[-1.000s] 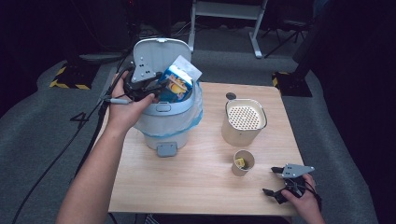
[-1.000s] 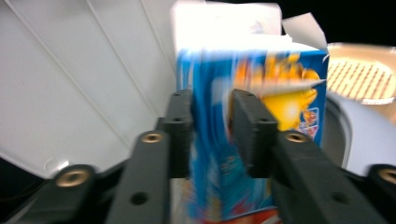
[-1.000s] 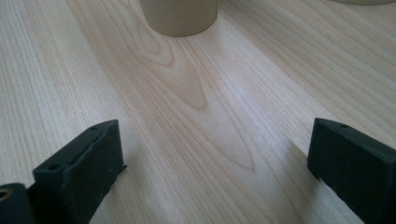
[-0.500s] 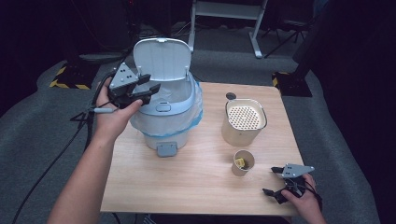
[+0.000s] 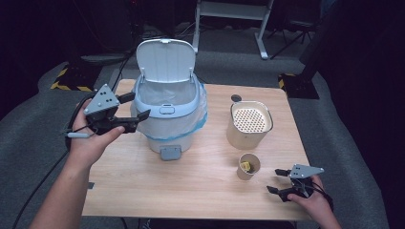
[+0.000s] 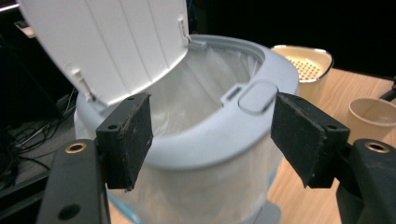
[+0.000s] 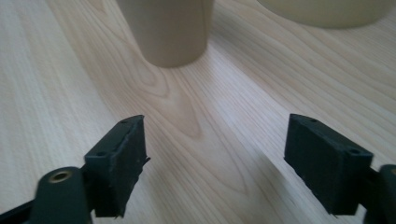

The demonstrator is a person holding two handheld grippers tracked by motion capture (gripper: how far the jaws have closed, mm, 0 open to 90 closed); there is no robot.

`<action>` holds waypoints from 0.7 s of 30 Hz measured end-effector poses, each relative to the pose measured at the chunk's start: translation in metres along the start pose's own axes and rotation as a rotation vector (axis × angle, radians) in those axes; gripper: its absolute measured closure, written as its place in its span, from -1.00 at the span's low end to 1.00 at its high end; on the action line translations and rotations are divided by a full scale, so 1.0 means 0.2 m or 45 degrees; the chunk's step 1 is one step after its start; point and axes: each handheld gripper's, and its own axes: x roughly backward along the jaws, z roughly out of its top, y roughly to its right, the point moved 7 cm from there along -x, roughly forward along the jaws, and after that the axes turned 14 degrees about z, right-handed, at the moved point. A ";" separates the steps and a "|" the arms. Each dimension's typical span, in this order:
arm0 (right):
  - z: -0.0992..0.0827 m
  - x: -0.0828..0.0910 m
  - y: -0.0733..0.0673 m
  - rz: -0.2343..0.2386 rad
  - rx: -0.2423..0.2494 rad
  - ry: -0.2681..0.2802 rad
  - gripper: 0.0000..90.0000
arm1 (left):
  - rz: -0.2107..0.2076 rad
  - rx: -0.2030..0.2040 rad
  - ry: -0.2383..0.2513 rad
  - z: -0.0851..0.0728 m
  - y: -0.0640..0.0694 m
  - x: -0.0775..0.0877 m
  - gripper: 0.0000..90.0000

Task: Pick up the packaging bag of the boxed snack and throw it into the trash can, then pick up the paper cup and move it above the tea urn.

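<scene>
The left tongs [image 5: 135, 106] are seen held level beside the left flank of a pale blue pedal bin [image 5: 169, 121], their jaws spread and nothing gripped between them; the jaws have just been opening. In the left gripper view, the left tongs [image 6: 212, 135] are aimed at the bin's [image 6: 219, 154] rim, with the latch button framed between the two black pads [image 6: 135, 135] yet touched by neither. The bin's white lid [image 5: 165, 59] is shown raised and tilted back, and a clear liner bag [image 5: 191, 126] is draped over the rim and down the body. A grey pedal [image 5: 170, 152] is seen at the foot of the bin, resting on the wooden bench [image 5: 191, 191].

The right tongs [image 5: 274, 180] are held low over the near right corner of the bench, jaws parted and empty; they have just been closing. In the right gripper view, bare bench [image 7: 196, 154] is seen between the jaws of the right tongs [image 7: 217, 158], with a paper cup [image 7: 170, 30] standing just ahead and apart from them.

In the high view, the paper cup [image 5: 249, 166], with something yellow inside, is placed near the right tongs. A cream container [image 5: 250, 126] with a perforated top stands behind it, to the right of the bin.
</scene>
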 end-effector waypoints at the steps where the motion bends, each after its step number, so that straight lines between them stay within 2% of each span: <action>1: 0.01 0.00 0.00 0.005 0.003 0.004 -0.52 | 0.007 0.002 -0.005 -0.02 -0.01 0.02 -0.34; 4: 0.03 -0.02 -0.02 0.018 0.015 0.010 -0.52 | 0.026 0.012 -0.018 -0.06 -0.03 0.06 -0.35; 8: 0.06 -0.03 -0.02 0.023 0.019 0.024 -0.53 | 0.086 -0.036 -0.063 -0.13 -0.07 0.12 -0.38; 12: 0.08 -0.05 -0.02 0.026 0.019 0.037 -0.53 | 0.088 -0.014 -0.080 -0.21 -0.07 0.16 -0.40; 16: 0.10 -0.06 -0.03 0.050 0.044 0.030 -0.54 | 0.075 0.041 -0.091 -0.33 -0.03 0.19 -0.41; 20: 0.13 -0.07 -0.04 0.073 0.047 0.060 -0.55 | 0.063 0.065 -0.119 -0.45 0.03 0.18 -0.41; 21: 0.14 -0.08 -0.04 0.076 0.050 0.064 -0.55 | 0.061 0.057 -0.135 -0.48 0.04 0.18 -0.41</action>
